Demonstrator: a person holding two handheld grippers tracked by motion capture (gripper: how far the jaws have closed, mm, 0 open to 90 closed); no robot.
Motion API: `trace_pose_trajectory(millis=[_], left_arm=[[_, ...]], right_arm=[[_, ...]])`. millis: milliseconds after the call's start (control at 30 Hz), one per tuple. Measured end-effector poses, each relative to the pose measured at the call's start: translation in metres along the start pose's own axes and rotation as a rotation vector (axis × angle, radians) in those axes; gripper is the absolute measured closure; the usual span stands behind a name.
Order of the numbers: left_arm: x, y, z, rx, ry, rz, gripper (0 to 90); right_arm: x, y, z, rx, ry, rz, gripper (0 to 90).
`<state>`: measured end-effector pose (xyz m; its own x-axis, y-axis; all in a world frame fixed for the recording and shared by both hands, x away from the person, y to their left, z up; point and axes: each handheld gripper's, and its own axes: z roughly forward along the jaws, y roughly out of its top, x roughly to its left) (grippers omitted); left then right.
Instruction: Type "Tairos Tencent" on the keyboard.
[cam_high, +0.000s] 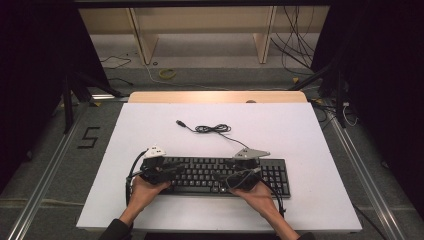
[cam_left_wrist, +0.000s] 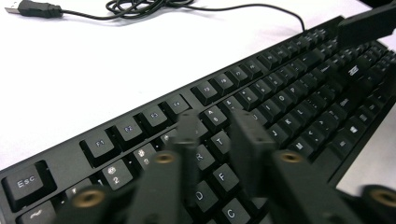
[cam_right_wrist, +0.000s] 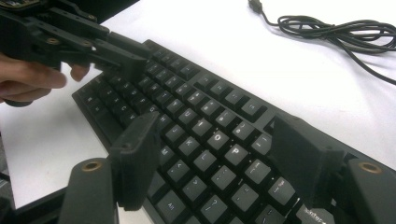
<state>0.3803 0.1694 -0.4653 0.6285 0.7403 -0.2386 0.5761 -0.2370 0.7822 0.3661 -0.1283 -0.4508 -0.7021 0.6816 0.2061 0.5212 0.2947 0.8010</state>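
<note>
A black keyboard (cam_high: 215, 175) lies near the front edge of the white table, with its cable (cam_high: 212, 129) coiled behind it and ending in a USB plug (cam_high: 180, 122). My left gripper (cam_high: 172, 172) hovers over the keyboard's left end. In the left gripper view its jaws (cam_left_wrist: 217, 135) stand moderately apart above the letter keys (cam_left_wrist: 289, 93), with nothing between them. My right gripper (cam_high: 240, 177) is over the keyboard's right half. Its jaws (cam_right_wrist: 217, 135) stand wide apart above the keys (cam_right_wrist: 205, 93) and are empty. The left gripper (cam_right_wrist: 126, 56) also shows in the right gripper view, held by a hand.
The white tabletop (cam_high: 150, 210) has bare room behind and on both sides of the keyboard. A wooden shelf frame (cam_high: 145, 40) stands beyond the table. Loose cables (cam_high: 295, 50) lie on the floor, and metal rails (cam_high: 45, 175) run along the table's sides.
</note>
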Motion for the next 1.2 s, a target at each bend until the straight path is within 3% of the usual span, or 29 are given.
trace_pose_trajectory(millis=[167,533,1200], left_arm=[[0.001,-0.001,-0.004,-0.031,-0.029,-0.016,48.0],[-0.001,-0.004,-0.018,-0.096,-0.074,-0.011,33.8],[0.000,-0.013,-0.027,-0.111,-0.069,-0.020,29.5]], right_arm=[[-0.001,0.001,0.002,-0.003,-0.003,-0.005,34.3],[0.000,0.004,0.003,-0.006,-0.001,-0.008,35.7],[0.000,0.007,0.014,0.013,0.007,-0.027,52.4]])
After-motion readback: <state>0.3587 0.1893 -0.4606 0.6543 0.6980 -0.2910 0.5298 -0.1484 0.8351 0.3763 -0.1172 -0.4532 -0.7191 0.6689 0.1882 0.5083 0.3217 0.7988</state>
